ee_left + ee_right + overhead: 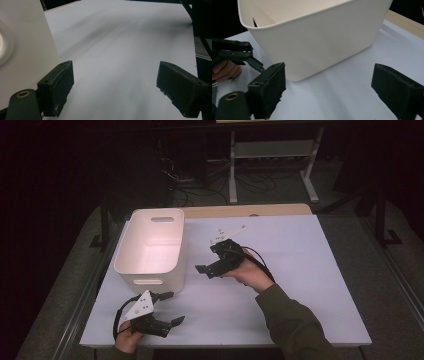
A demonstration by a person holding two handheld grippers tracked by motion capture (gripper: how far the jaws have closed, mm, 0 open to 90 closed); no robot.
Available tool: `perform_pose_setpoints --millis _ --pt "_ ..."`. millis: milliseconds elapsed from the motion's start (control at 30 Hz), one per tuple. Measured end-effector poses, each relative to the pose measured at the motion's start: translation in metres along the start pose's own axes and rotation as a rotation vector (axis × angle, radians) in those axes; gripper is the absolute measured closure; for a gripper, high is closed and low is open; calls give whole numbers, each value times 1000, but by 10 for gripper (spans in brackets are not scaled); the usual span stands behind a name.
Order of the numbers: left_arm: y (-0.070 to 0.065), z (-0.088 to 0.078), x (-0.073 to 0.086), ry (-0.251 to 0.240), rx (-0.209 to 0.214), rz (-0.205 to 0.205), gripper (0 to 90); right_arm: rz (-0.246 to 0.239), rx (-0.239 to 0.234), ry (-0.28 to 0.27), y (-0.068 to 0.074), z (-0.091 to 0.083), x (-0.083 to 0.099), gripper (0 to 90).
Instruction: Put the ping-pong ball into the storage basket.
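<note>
Left gripper: jaws spread, empty, near bin front.
Right gripper: jaws spread, empty, beside bin.
Bin: light, rigid, smooth plastic; likely best gripped at the rim or handle slot.

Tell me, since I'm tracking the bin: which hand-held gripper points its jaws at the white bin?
The right hand-held gripper, beside the white bin; the left hand-held gripper faces the bare table.

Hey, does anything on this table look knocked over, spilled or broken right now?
Nothing stands out. The white bin stands upright on the table, looks empty and shows no damage. Both the left gripper and the right gripper are open and hold nothing.
</note>
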State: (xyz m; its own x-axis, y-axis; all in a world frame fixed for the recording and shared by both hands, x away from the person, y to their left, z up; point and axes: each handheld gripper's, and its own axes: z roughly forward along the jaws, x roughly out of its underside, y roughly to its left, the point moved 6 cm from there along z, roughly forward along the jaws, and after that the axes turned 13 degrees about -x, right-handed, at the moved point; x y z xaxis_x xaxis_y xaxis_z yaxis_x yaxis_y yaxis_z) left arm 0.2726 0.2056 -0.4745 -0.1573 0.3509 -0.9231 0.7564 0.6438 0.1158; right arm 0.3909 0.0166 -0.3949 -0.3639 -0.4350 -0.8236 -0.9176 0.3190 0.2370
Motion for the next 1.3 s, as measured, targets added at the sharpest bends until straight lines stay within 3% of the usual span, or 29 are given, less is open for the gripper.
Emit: perform_pose_setpoints --millis 67,467,900,1300 --pt "0 0 0 1 -1 0 141 15 -1 4 -1 0 5 0" --pt "0 0 0 3 -4 2 141 1 49 -3 -5 -7 26 0" --pt "0 0 0 4 -2 5 141 43 90 -62 -9 -29 48 0" --pt "-1 0 0 1 -2 9 141 57 112 -56 -11 -39 71 0"
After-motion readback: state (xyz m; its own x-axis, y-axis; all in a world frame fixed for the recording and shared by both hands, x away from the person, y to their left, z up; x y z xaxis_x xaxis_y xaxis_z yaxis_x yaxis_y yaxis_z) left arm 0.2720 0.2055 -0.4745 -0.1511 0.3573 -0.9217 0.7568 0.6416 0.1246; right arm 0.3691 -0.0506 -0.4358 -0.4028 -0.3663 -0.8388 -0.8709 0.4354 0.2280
